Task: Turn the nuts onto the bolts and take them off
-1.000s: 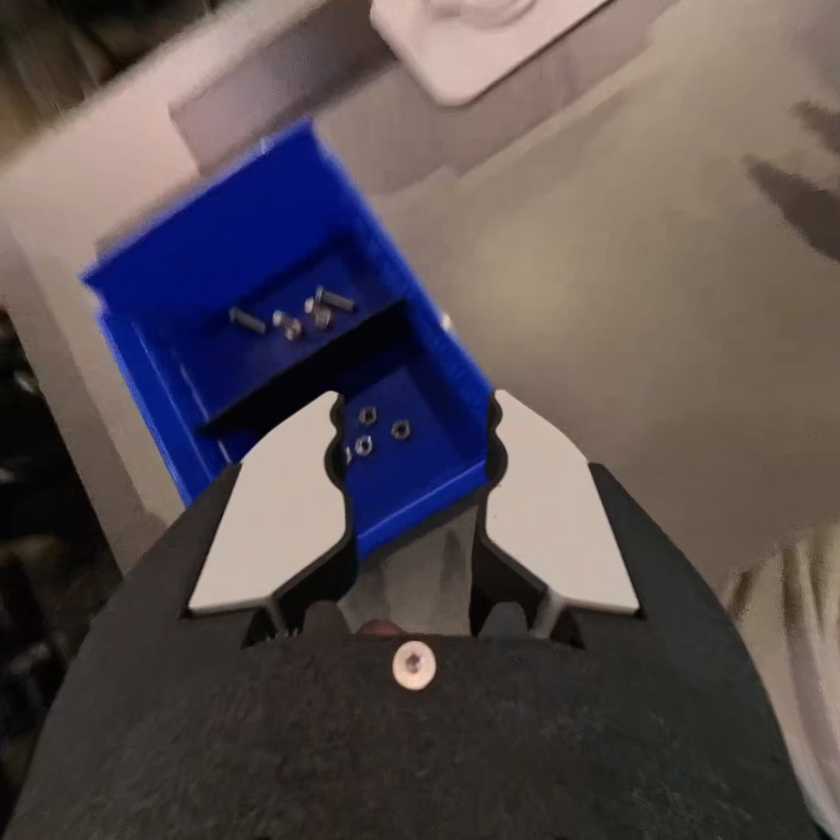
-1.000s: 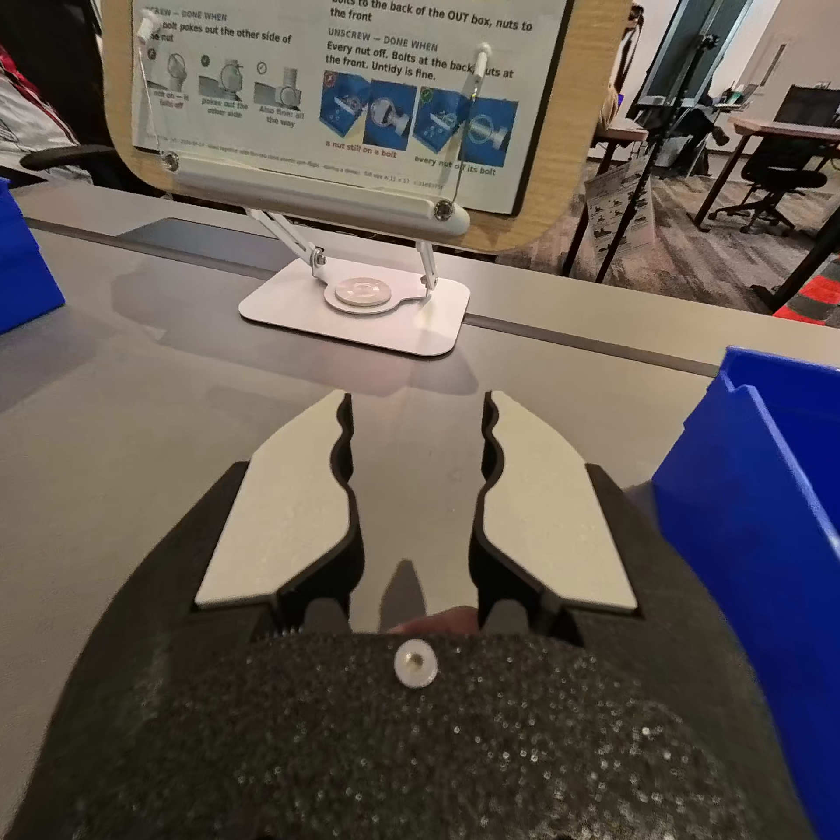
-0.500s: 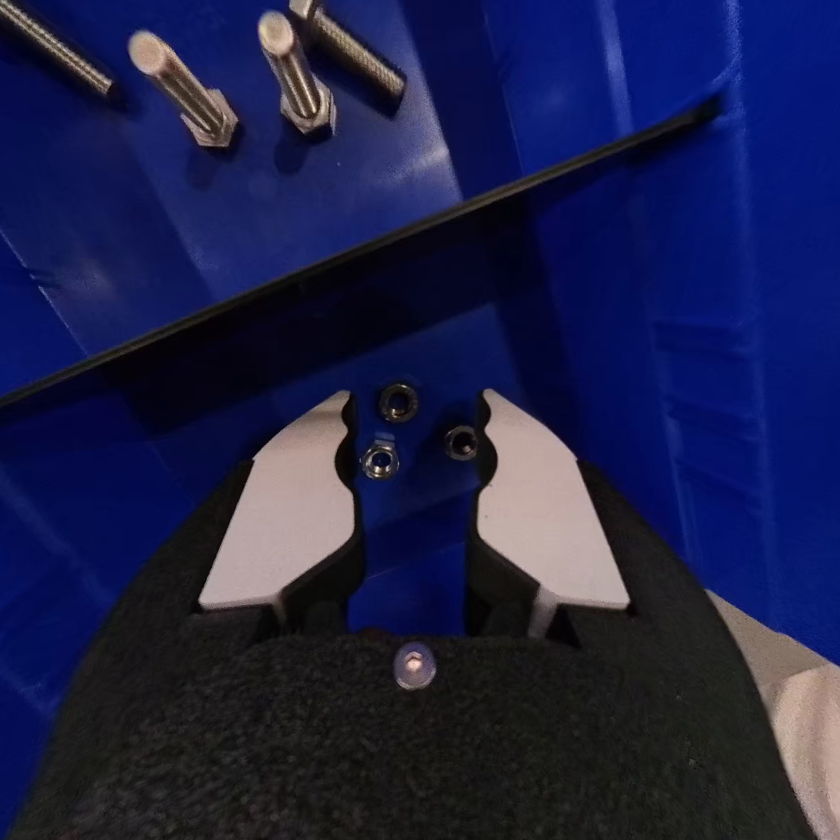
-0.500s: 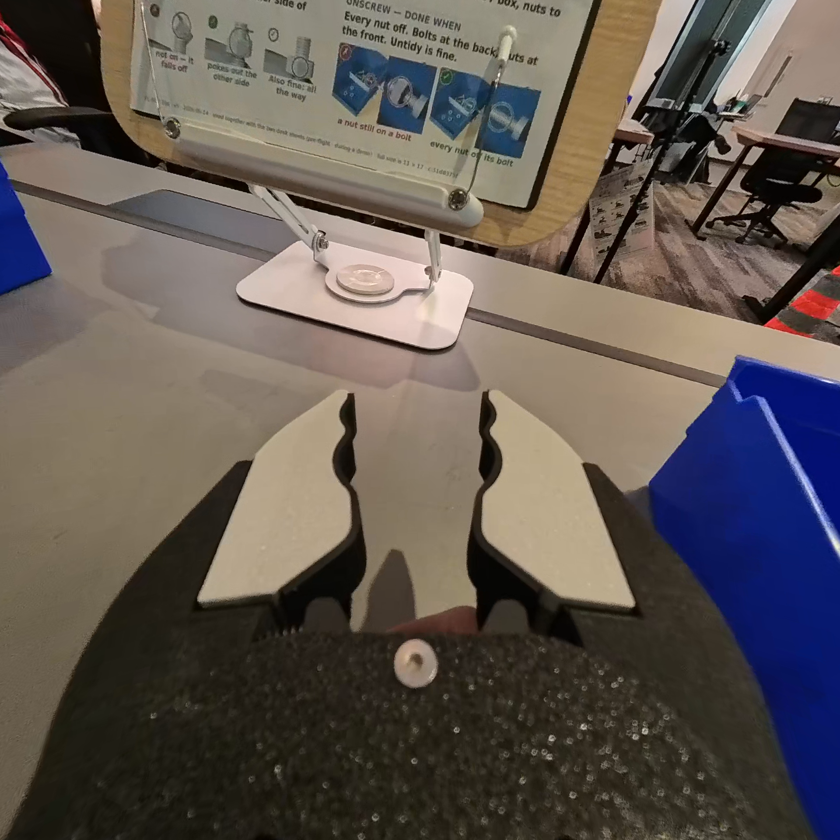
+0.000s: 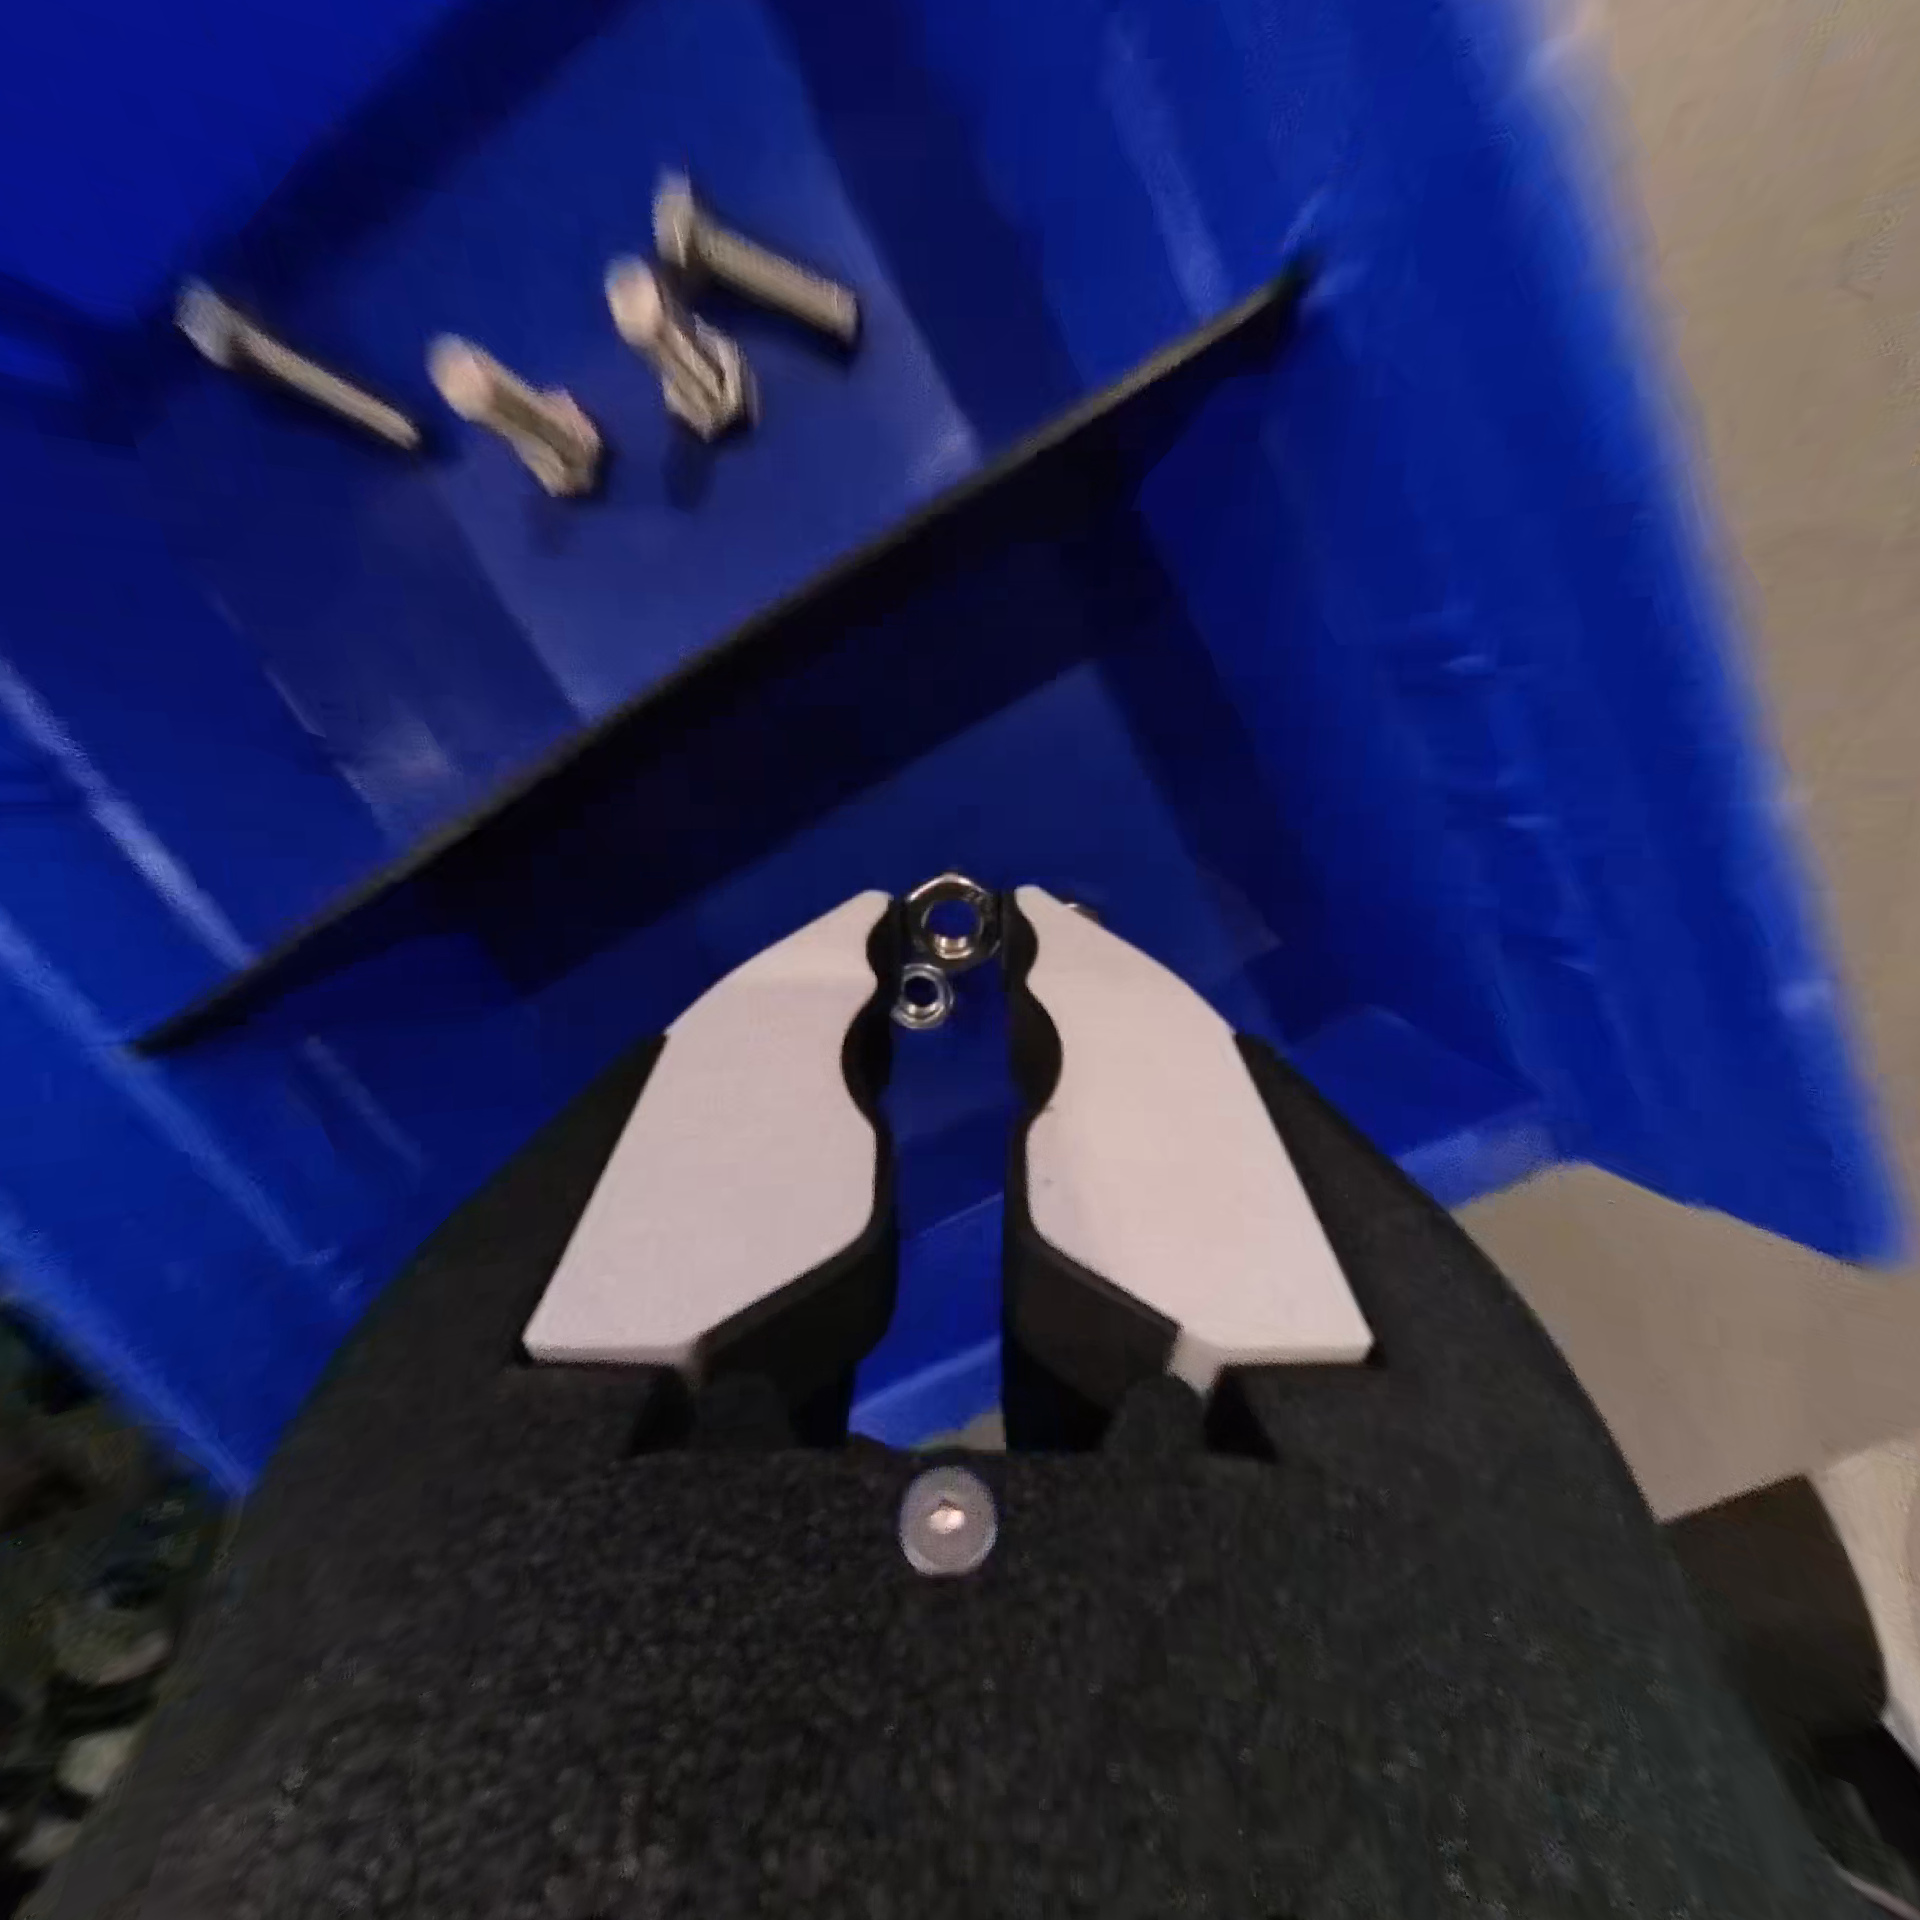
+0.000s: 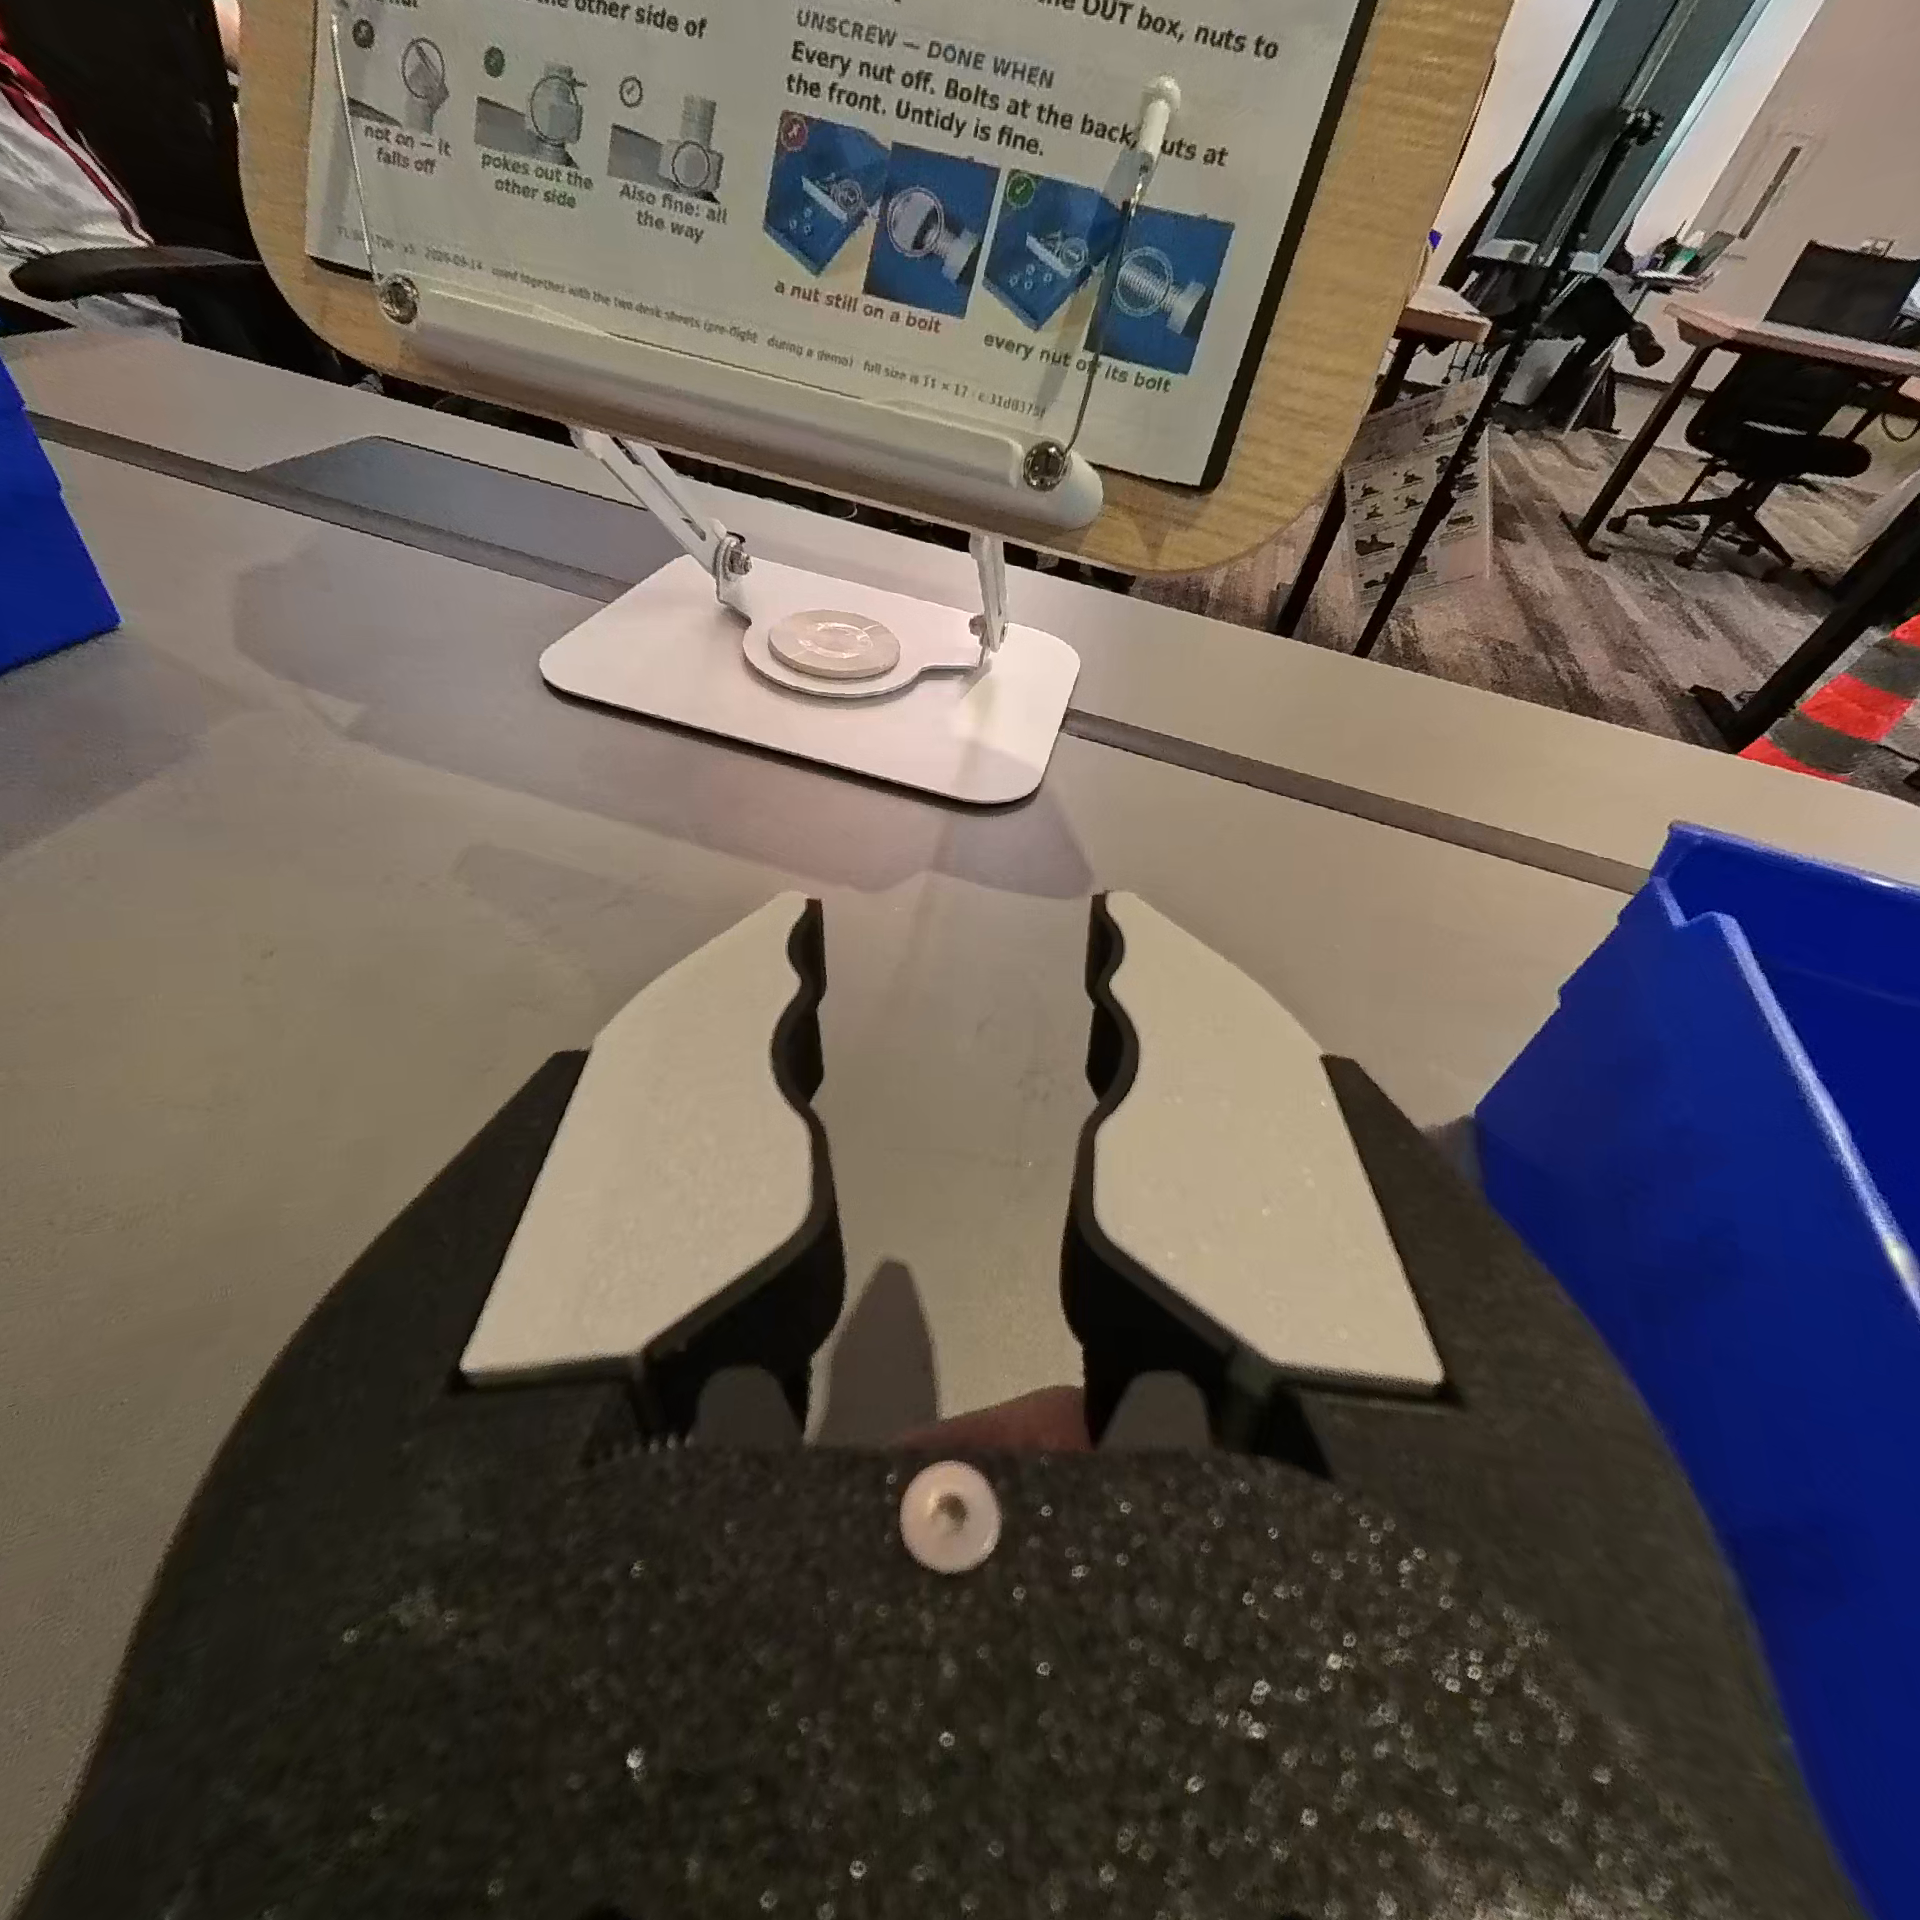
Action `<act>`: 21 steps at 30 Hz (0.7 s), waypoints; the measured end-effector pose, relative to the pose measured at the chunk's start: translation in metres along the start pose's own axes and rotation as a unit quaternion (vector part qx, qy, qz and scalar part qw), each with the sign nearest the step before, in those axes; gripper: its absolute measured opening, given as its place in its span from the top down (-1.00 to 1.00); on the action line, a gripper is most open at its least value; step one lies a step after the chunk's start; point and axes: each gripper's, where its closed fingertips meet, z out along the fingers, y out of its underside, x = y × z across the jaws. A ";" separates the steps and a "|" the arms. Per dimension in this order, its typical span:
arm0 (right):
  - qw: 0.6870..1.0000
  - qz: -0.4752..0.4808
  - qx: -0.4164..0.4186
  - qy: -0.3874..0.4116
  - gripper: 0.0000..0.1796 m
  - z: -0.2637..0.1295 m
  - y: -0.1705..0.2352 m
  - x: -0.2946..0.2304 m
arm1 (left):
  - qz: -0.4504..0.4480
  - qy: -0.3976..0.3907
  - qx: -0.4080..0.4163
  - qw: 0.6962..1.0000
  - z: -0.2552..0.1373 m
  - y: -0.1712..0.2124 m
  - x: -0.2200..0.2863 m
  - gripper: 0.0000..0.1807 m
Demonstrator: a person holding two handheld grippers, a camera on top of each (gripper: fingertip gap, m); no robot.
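The left gripper (image 5: 948, 914) is reaching down into a blue bin (image 5: 1455, 644), its tips pinching a nut (image 5: 948, 927) by the flats in the compartment on the near side of the black divider (image 5: 727, 686). The bin's right wall is rising close beside the right finger, leaving little room on that side. A second nut (image 5: 921, 1003) is lying on the bin floor just below the held one, showing in the narrow gap between the fingers. Beyond the divider, four bolts (image 5: 520, 416) are lying loose and blurred, well apart from the gripper.

The right gripper (image 6: 951, 914) is hovering level over the grey table (image 6: 260, 987), fingers spread wide with nothing between them. Bare tabletop is lying open ahead as far as the white base of a sign stand (image 6: 810, 675). Another blue bin (image 6: 1714, 1143) is standing just beside its right finger.
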 end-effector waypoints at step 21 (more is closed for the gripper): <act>0.999 0.023 0.041 -0.003 0.51 -0.021 -0.023 0.009 | 0.424 0.086 -0.015 0.901 0.062 -0.206 0.254 0.81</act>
